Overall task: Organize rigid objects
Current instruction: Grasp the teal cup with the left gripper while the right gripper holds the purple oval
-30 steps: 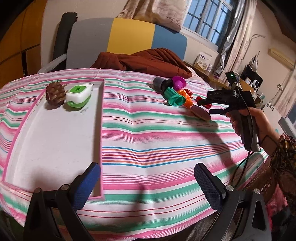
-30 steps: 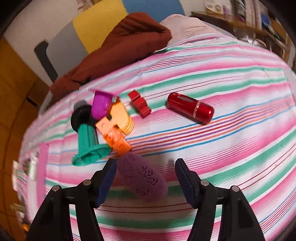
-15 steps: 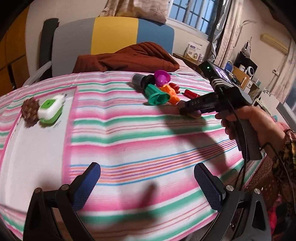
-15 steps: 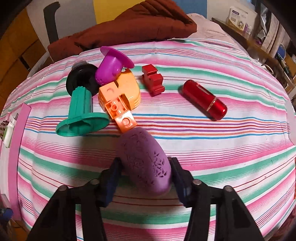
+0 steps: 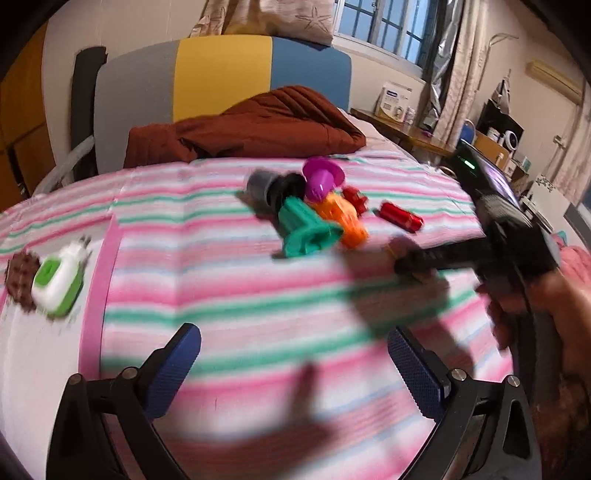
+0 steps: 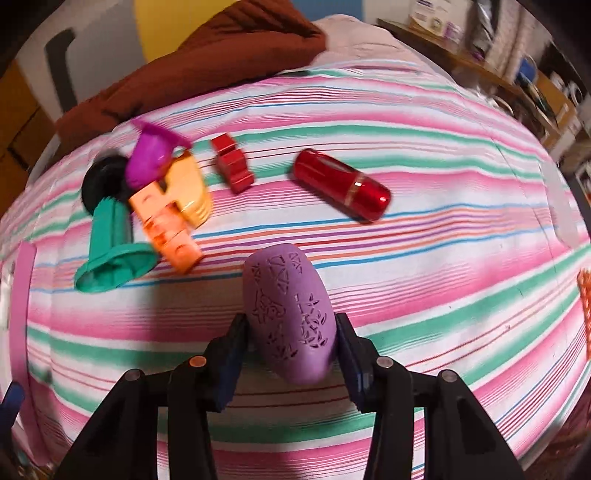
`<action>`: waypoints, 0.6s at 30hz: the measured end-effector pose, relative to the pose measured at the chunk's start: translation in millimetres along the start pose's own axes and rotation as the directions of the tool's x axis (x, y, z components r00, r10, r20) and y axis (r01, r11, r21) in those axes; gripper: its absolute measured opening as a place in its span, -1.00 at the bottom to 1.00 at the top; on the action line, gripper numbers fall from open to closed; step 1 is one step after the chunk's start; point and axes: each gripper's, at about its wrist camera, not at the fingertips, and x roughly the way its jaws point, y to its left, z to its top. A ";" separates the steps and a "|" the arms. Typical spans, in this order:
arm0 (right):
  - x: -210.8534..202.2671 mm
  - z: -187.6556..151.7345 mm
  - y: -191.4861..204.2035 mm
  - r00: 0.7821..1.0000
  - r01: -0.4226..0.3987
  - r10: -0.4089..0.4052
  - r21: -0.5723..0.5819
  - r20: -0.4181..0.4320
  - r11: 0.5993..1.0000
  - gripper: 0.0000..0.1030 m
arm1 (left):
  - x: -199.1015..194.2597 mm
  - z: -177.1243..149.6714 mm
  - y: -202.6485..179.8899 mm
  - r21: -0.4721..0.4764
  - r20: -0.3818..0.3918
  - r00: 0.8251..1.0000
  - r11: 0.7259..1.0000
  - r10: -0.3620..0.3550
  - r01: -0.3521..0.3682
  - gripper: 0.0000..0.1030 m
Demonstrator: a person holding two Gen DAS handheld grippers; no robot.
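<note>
Right wrist: right claw (image 6: 290, 345) grips smooth, engraved purple ovoid (image 6: 290, 314).

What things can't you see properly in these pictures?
- Left wrist view: the purple case is smeared by motion blur, half behind the right gripper.
- Left wrist view: the white tray is cut off by the frame edge.
- Right wrist view: the black part is mostly hidden by the green piece and magenta cup.

A brown blanket (image 5: 251, 125) is lying bunched against the grey, yellow and blue headboard (image 5: 221, 74), beneath a barred window (image 5: 380, 18).
</note>
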 end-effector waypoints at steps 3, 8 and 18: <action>-0.3 0.2 -5.1 1.000 -0.026 0.026 0.030 -0.003 0.999 -0.10 | 19.3 24.9 -3.0 0.018 0.049 0.995 0.996 0.090 -0.091 0.98; -3.0 -3.0 -4.1 1.000 -0.028 0.028 0.027 -0.006 0.999 -0.09 | 53.1 63.6 -5.5 0.107 0.110 0.940 0.936 0.323 -0.334 0.98; -10.7 -9.5 -8.3 0.998 -0.060 0.060 0.060 -0.009 0.996 -0.09 | 78.2 47.0 -27.7 0.306 0.049 0.972 0.923 0.229 -0.233 0.93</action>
